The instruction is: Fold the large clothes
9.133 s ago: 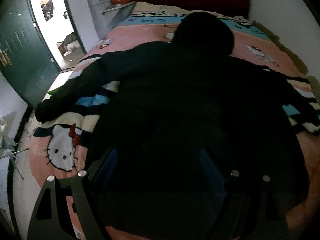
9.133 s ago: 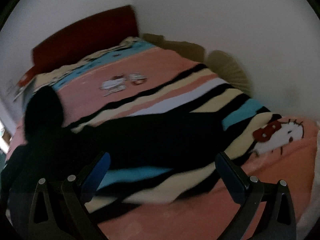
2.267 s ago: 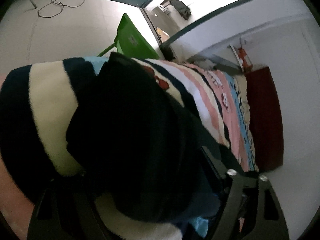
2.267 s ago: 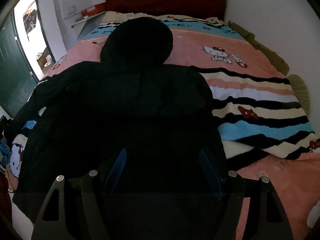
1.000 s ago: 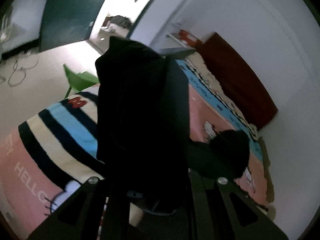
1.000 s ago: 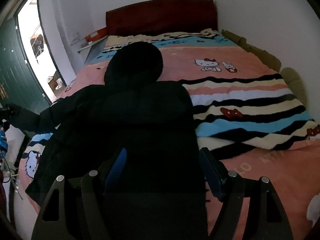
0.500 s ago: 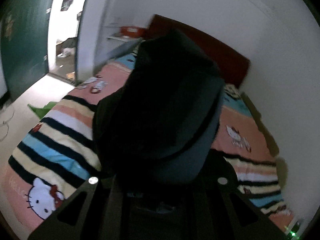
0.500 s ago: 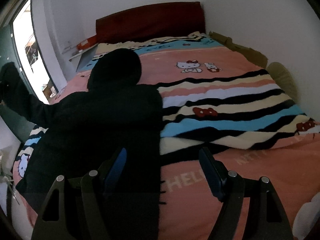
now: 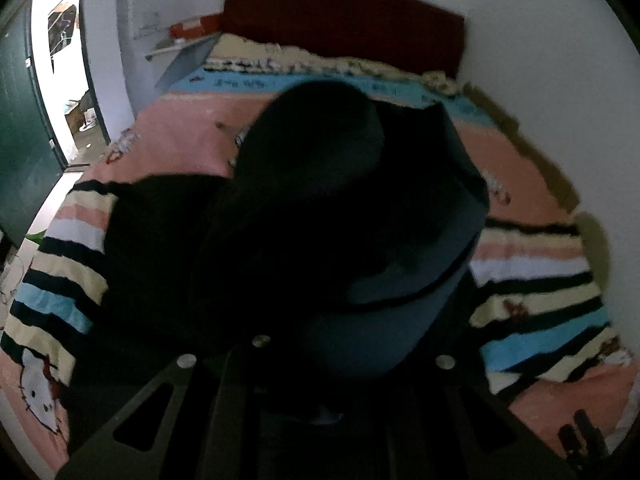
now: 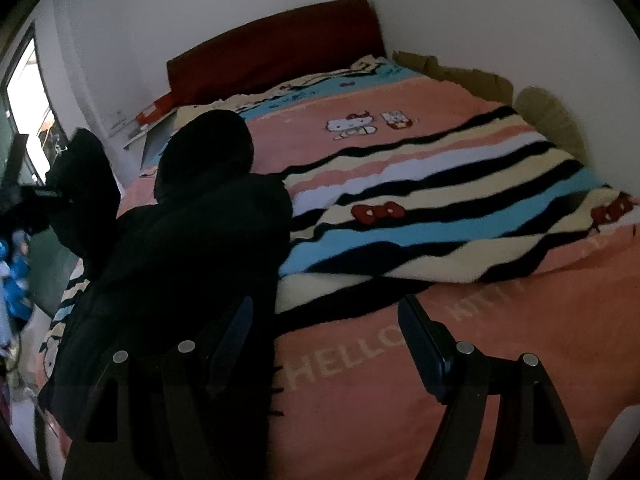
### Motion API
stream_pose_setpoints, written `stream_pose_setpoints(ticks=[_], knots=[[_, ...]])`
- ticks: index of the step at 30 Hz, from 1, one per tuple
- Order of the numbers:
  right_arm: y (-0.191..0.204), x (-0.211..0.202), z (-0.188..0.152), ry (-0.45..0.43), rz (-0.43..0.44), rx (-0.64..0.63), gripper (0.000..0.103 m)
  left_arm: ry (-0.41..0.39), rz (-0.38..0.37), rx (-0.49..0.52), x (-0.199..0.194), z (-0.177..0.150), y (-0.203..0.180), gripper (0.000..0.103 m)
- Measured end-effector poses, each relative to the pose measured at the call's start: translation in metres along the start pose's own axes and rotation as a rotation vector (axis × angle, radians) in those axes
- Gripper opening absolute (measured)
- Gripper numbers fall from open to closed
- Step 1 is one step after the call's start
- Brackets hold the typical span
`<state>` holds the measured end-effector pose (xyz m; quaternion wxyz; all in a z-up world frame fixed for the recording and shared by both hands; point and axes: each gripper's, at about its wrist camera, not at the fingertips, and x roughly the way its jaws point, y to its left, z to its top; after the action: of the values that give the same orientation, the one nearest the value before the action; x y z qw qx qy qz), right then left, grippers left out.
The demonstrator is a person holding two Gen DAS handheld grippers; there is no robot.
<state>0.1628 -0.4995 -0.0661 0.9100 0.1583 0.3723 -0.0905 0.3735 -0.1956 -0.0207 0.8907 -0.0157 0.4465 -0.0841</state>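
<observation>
Left gripper (image 9: 320, 412): clamped on the sleeve (image 9: 360, 208) of the black coat (image 10: 180, 248); the dark cloth bulged up in front of the lens and hid the pads.
Right gripper (image 10: 324, 340): jaws apart, nothing between them; left finger (image 10: 232, 332) over the coat's edge, right finger (image 10: 424, 344) over bare pink blanket (image 10: 440, 380).
Coat: lay on the left half of the bed, hood (image 10: 208, 148) toward the headboard (image 10: 272, 52), hem near the foot edge; its right edge ran straight up the middle of the bed.
Sleeve in right view: lifted clear of the bed at far left (image 10: 80, 184), held above the coat's shoulder.
Open room: the whole right half of the blanket, striped band (image 10: 460, 208) and pink field, lay free of clothing.
Edges: foot edge just under both grippers; the right side of the bed met the white wall (image 10: 520, 20); the left side dropped to the floor beside the doorway (image 9: 60, 80).
Around: a tan cushion (image 10: 548, 116) was wedged between bed and wall; a red box (image 9: 196, 26) and a grey board (image 9: 184, 64) sat by the headboard's left corner; a green door (image 9: 20, 128) stood open.
In the way: the raised sleeve blocked most of the left view; the bed under it could not be seen.
Person: blue patterned cloth (image 10: 12, 276) at the far left edge of the right view, too blurred to tell more.
</observation>
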Motion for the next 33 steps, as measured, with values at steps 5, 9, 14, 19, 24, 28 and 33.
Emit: stream_pose_setpoints(ticks=[5,9,14,19,24,28,33], knots=[[-0.018,0.014,-0.007,0.026,-0.013,0.047,0.074,0.074,0.048,0.007,0.049,-0.023,-0.020,0.012],[-0.031,0.027,-0.015,0.053,-0.036,0.071,0.074,0.112,0.060,-0.011,0.078,-0.039,-0.021,0.015],[-0.040,0.035,-0.018,0.065,-0.063,0.080,0.074,0.130,0.051,-0.003,0.089,-0.047,-0.029,0.035],[-0.042,0.038,-0.021,0.076,-0.062,0.087,0.075,0.124,0.088,0.051,0.084,-0.048,-0.042,0.055],[-0.044,0.037,-0.021,0.073,-0.061,0.096,0.075,0.126,0.047,0.061,0.072,-0.052,-0.043,0.060],[-0.043,0.037,-0.022,0.073,-0.067,0.093,0.075,0.118,-0.003,0.091,0.056,-0.059,-0.042,0.061],[-0.036,0.036,-0.021,0.069,-0.077,0.065,0.075,0.079,-0.059,0.079,0.021,-0.065,-0.021,0.061]])
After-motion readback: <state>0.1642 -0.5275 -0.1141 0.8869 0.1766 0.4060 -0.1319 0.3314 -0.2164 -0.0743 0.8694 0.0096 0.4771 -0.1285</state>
